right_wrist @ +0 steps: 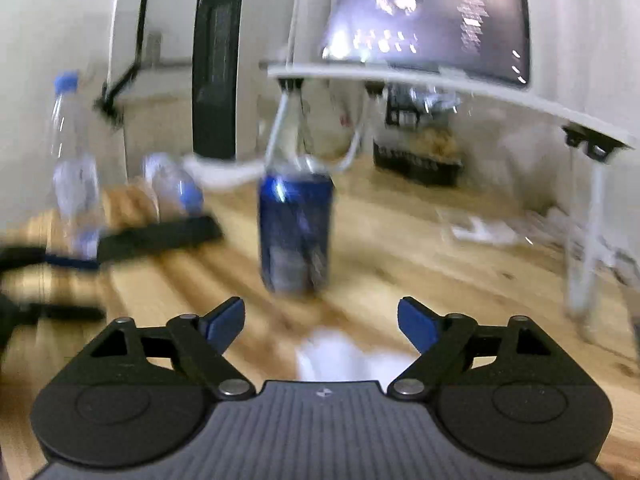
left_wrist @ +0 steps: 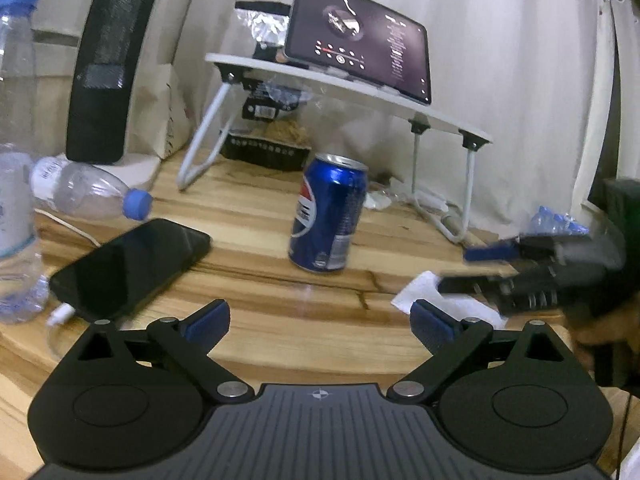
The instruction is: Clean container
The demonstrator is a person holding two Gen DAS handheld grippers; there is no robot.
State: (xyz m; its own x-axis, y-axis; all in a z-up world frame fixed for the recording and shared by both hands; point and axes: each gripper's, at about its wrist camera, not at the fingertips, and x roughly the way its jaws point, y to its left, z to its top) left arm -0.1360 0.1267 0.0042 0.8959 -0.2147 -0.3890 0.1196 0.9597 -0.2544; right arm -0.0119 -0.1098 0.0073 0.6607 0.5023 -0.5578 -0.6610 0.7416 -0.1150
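Between the spread blue pads of the left gripper [left_wrist: 320,320] lies only bare wooden table [left_wrist: 260,292]; its jaws stand wide and hold nothing. Ahead of it a blue soda can [left_wrist: 329,213] stands upright on the table, apart from both fingers. A black phone [left_wrist: 132,266] lies flat to the can's left, near a clear bottle [left_wrist: 90,192] on its side. To the right, the right gripper [left_wrist: 476,266] hangs wide and empty just above a white tissue [left_wrist: 420,294]. Beyond the can a folding lap desk [left_wrist: 348,88] carries a tablet [left_wrist: 360,40].
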